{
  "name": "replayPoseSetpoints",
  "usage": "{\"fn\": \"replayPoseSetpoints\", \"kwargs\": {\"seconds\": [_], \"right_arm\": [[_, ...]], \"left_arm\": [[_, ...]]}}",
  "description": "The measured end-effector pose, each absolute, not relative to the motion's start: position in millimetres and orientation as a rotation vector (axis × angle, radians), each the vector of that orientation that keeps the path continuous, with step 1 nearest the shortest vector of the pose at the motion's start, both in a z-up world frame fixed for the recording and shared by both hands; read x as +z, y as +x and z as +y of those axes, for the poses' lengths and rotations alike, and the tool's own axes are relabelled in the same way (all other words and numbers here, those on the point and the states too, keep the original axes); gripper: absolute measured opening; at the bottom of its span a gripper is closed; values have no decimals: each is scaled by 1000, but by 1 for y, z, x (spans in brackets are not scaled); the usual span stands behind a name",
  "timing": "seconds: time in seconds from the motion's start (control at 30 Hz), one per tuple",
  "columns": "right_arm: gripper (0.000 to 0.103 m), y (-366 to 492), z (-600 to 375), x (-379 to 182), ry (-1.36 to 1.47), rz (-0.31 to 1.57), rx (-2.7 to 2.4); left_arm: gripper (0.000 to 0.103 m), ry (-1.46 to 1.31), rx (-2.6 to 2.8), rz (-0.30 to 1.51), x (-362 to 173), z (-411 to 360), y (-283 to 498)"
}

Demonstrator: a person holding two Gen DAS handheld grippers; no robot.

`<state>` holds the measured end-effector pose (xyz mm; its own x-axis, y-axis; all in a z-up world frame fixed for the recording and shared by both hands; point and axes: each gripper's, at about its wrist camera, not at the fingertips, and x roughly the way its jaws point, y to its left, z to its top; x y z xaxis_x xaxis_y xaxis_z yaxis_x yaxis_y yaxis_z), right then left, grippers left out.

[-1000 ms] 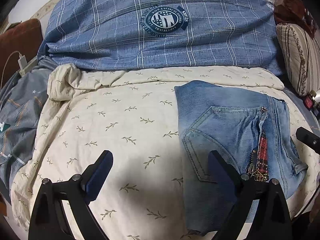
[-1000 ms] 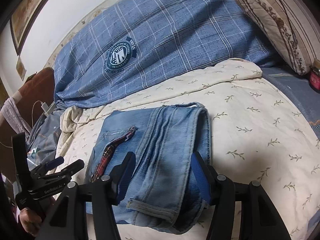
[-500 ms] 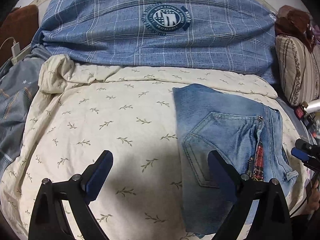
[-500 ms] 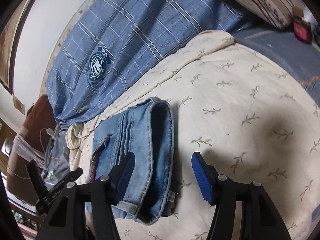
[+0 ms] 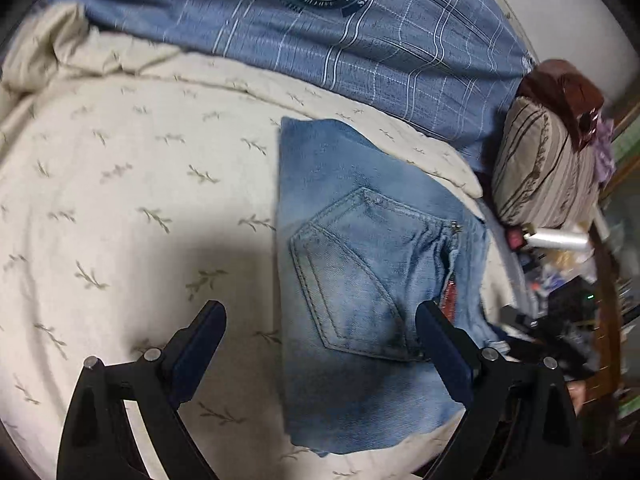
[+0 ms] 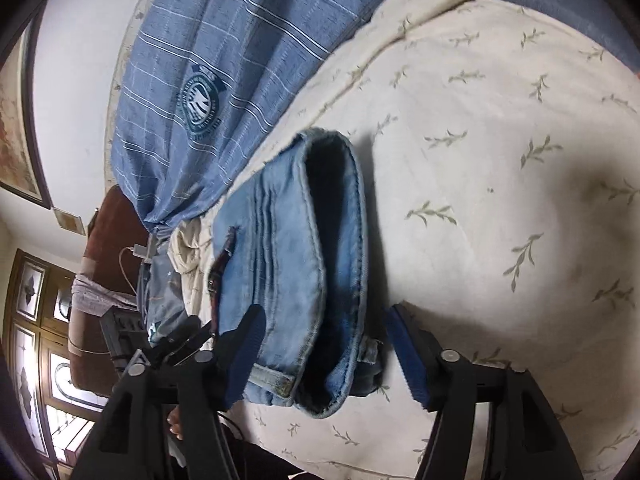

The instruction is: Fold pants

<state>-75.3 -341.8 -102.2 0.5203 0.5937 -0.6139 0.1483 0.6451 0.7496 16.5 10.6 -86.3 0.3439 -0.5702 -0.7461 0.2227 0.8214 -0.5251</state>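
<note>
Hand-held gripper [image 5: 320, 344] spread wide, folded jeans [image 5: 360, 280] lying lengthwise away

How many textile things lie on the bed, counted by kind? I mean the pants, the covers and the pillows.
Folded denim pants: 1
Cream leaf-print cover: 1
Blue plaid cover with round emblem: 1
Striped pillow: 1
Total: 4
Both hand-held grippers, left and right, are open and hold nothing.

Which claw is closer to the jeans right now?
Right. The right claw straddles the jeans at their near end; the left claw hangs over their edge, partly over the blanket.
</note>
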Motion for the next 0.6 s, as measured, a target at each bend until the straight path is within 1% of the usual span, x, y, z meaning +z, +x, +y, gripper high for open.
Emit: {"fn": "replayPoseSetpoints", "kwargs": {"seconds": [0.27,0.33,0.6], "right_arm": [[70,-65,-329,-117,893,1080,357],[75,-62,-327,-119,916,1071,365],[76,-49,-322,-120,970,1042,375]], "left_arm": [[96,-389,-624,1175,-93,-3,18],[96,-404,-639,1195,-97,-7,22],[95,-437,-687,1213,-102,-14,31]]}}
